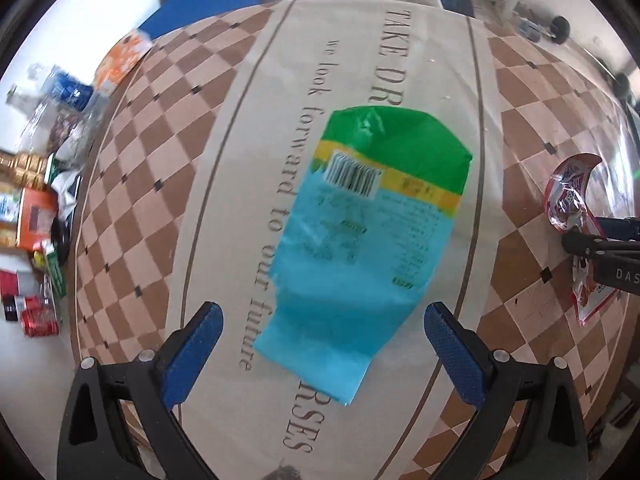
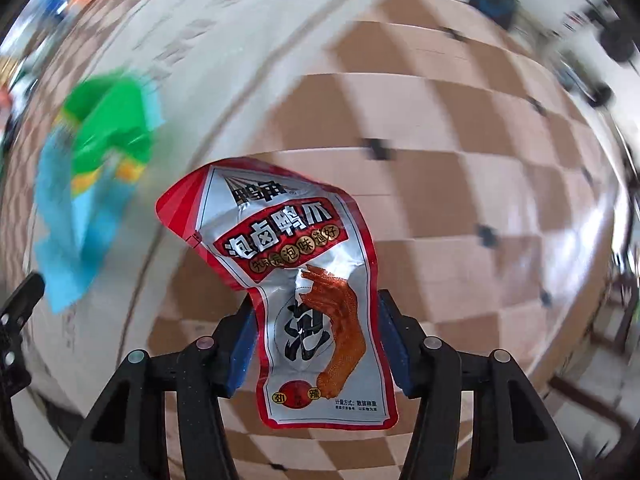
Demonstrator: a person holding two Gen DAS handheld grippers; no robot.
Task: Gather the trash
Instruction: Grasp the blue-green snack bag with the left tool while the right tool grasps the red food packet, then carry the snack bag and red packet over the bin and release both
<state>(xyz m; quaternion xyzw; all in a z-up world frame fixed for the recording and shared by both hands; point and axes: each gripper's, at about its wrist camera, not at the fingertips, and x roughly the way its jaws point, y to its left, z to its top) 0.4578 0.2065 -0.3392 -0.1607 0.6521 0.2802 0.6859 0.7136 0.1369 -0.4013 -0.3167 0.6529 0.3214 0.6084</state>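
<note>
Between the right gripper's (image 2: 316, 344) blue pads (image 2: 244, 344) a red-and-silver snack pouch (image 2: 304, 288) is pinched upright, lifted off the checkered tablecloth (image 2: 420, 200). Left gripper (image 1: 320, 344) spread wide, nothing in it, hanging over a flat blue-and-green wrapper (image 1: 360, 232) lying on the cloth's lettered centre strip, barcode up. Far left, off the cloth: a clutter of bottles (image 1: 28, 168), cans (image 1: 38, 320) and an orange packet (image 1: 120, 60).

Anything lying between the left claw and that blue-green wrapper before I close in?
Nothing. In the left wrist view the open left claw already straddles the near end of the blue-green wrapper; only bare printed tablecloth shows beside it.
</note>
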